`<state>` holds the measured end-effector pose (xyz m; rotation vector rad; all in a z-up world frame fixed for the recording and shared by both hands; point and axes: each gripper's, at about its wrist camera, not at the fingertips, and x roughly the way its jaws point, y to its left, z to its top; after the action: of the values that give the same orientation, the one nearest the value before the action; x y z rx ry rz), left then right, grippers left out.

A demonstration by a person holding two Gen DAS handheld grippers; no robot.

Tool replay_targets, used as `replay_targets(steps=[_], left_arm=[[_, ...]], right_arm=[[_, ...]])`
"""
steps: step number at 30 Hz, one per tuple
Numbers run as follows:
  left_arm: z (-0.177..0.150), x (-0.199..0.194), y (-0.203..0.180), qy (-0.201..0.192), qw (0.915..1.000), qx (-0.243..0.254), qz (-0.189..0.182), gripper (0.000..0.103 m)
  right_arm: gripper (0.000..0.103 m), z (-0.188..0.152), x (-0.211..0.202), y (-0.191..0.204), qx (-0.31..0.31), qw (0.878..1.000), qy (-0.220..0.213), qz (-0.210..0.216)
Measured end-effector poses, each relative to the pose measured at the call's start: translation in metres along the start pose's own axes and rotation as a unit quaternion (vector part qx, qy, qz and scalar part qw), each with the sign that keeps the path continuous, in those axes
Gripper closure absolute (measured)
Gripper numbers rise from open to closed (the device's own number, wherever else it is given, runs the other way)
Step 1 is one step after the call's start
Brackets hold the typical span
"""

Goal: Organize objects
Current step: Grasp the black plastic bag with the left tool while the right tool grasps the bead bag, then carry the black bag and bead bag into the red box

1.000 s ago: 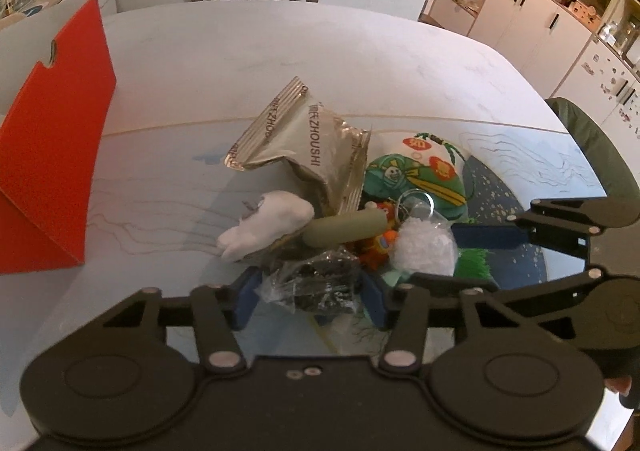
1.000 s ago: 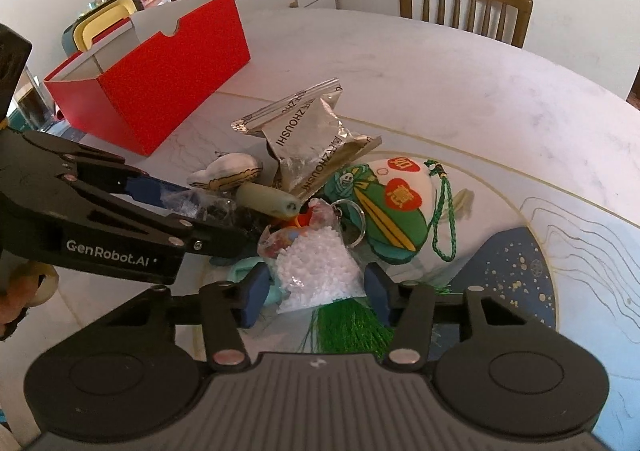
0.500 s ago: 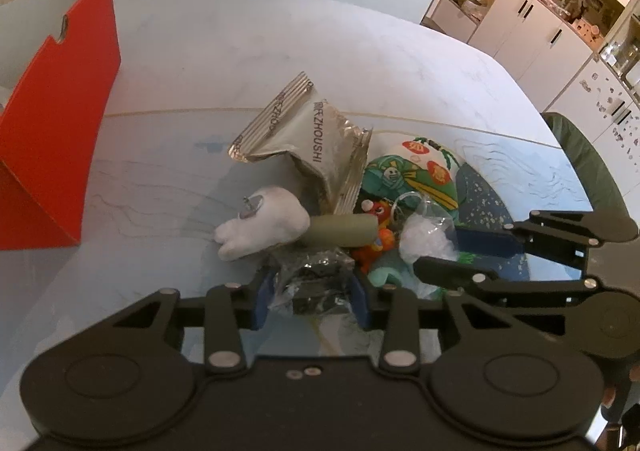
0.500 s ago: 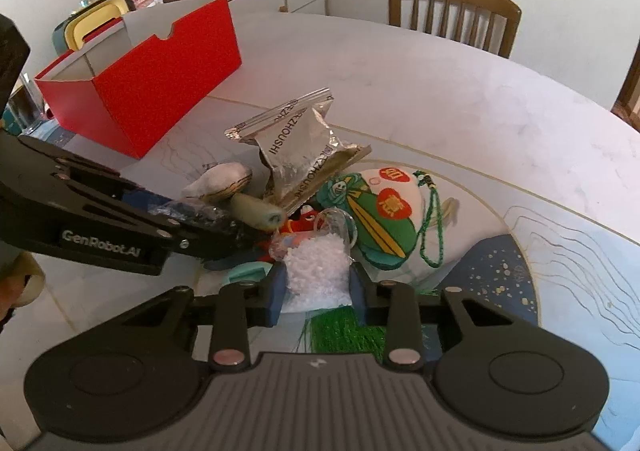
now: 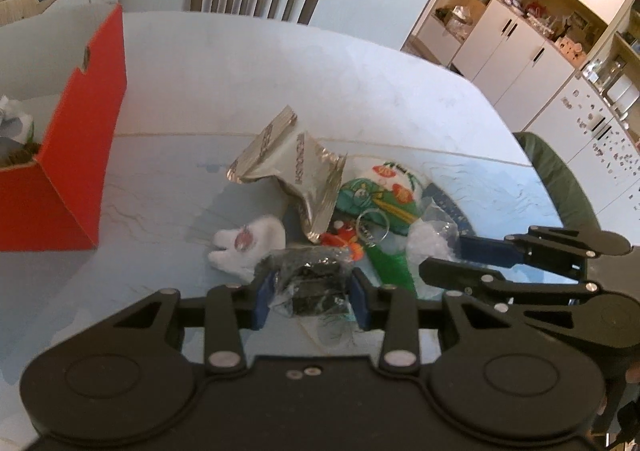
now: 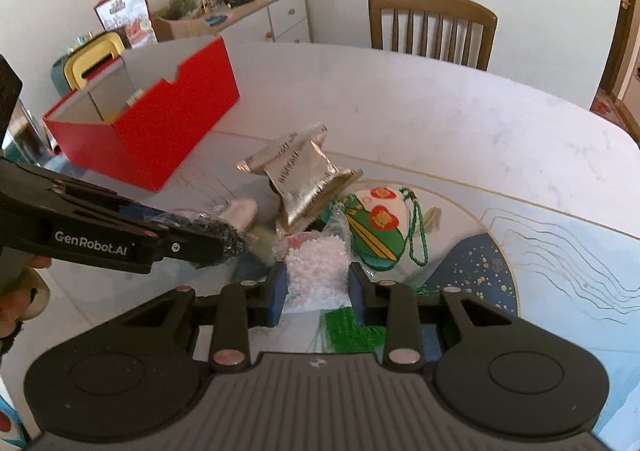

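Observation:
In the left wrist view my left gripper point(image 5: 311, 287) is shut on a clear bag of black pieces point(image 5: 308, 279), held just above the pile. My right gripper point(image 6: 316, 287) is shut on a clear bag of white beads point(image 6: 316, 271), also raised a little. Each gripper shows in the other's view: the right gripper point(image 5: 440, 259) at the right, the left gripper point(image 6: 224, 239) at the left. The pile below holds a silver snack packet point(image 5: 296, 171), a white plush tooth point(image 5: 248, 247), a green embroidered pouch point(image 6: 372, 227), an orange toy point(image 5: 344, 239) and a green fringe point(image 6: 352, 331).
An open red box point(image 6: 160, 123) stands to the left on the white oval table point(image 5: 240, 63), with some items inside. A wooden chair point(image 6: 432, 27) is at the far edge. A sideboard point(image 6: 256, 19) and cupboards point(image 5: 520, 43) line the walls. A hand point(image 6: 24, 291) holds the left gripper.
Both grippers have closed on their bags and lifted them off the pile. The olive tube that lay beside the plush tooth is now hidden behind the raised black bag.

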<state>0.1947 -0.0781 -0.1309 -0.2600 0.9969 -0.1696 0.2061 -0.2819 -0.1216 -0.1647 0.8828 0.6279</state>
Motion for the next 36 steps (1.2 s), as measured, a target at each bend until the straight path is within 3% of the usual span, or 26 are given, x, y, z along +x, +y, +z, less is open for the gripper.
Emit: replay_targets(steps=[21, 31, 36], left_arm=[[0.023, -0.074, 0.027, -0.058, 0.9978, -0.029, -0.013, 0.065], [0.033, -0.105, 0.054, -0.087, 0.9958, -0.023, -0.010, 0.065], [0.039, -0.114, 0.071, -0.084, 0.9962, -0.023, -0.009, 0.065]], right_arm=[[0.071, 0.042, -0.055, 0.068, -0.004, 0.999, -0.040, 0.000], [0.071, 0.068, -0.061, 0.106, -0.010, 0.998, -0.059, 0.010], [0.071, 0.081, -0.056, 0.127, -0.011, 0.998, -0.062, 0.012]])
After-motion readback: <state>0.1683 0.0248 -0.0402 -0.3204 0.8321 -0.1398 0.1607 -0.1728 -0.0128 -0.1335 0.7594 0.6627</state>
